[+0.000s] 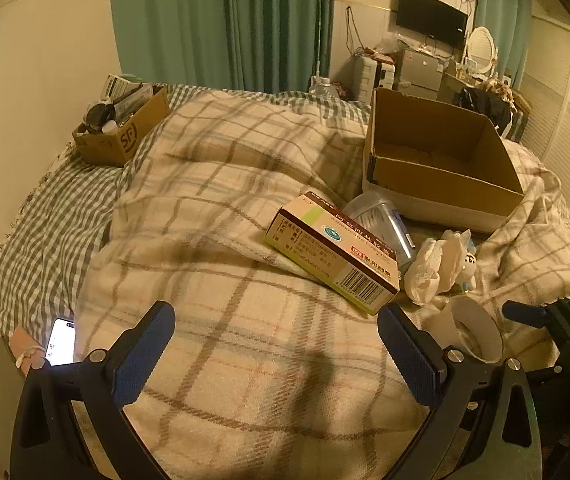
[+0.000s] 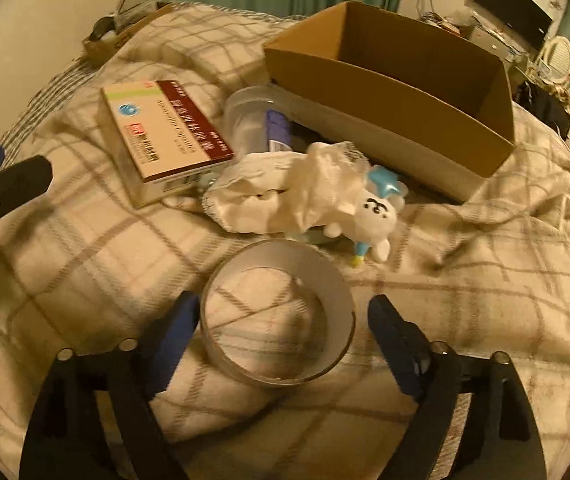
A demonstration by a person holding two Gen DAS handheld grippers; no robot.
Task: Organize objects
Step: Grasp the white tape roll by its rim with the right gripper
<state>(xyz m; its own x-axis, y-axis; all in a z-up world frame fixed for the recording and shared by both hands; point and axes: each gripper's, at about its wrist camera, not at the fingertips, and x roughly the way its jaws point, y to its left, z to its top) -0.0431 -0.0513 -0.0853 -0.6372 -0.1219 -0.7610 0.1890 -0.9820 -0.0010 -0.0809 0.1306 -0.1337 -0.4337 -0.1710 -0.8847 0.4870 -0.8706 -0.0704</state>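
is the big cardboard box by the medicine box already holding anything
No, the big cardboard box shows only its bare inside in the right wrist view.

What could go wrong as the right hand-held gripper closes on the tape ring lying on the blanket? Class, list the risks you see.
1. The tape ring is a thin hollow hoop; the open right hand-held gripper might squash it or let it slip.
2. The plaid blanket is soft and rumpled, so a finger may snag fabric.
3. The plush toy and crumpled tissue lie just beyond and could be nudged.
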